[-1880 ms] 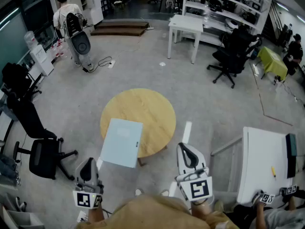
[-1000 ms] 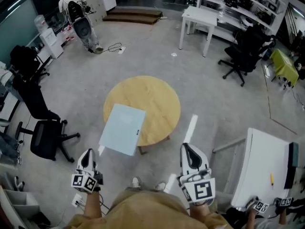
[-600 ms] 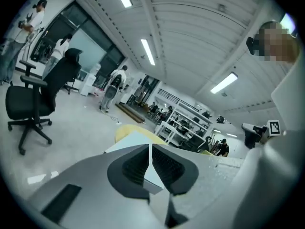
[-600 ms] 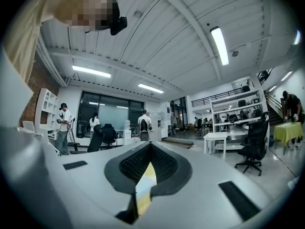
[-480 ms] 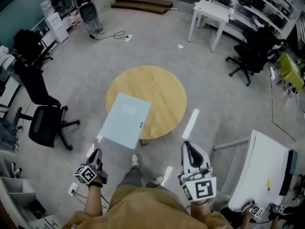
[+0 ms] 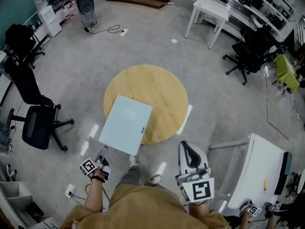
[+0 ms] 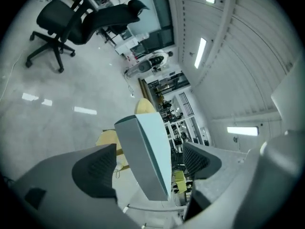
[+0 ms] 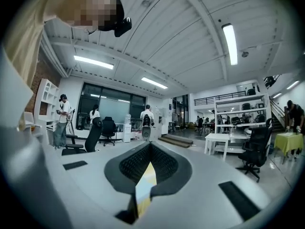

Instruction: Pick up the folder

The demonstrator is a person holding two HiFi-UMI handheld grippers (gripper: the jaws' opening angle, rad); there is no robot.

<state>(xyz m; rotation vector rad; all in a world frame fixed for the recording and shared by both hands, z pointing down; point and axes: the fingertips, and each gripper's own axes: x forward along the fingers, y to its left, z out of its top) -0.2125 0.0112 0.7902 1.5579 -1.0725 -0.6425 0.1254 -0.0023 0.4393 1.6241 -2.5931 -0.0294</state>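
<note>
The left gripper (image 6: 101,159), lower left, is opening its jaws around the pale blue folder (image 6: 125,124) corner, pads not pressing. The folder overhangs the round wooden table (image 6: 157,85). The right gripper (image 6: 189,150), lower centre, is pressed together, empty.

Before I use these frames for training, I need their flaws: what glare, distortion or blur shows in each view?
Head view: fisheye bows the floor; lamp glare streaks it beside the round table. Left gripper view: rolled sideways, black corners, the folder looms between the left gripper's opening jaws. Right gripper view: ceiling lights blown out, the right gripper's body soft.
</note>
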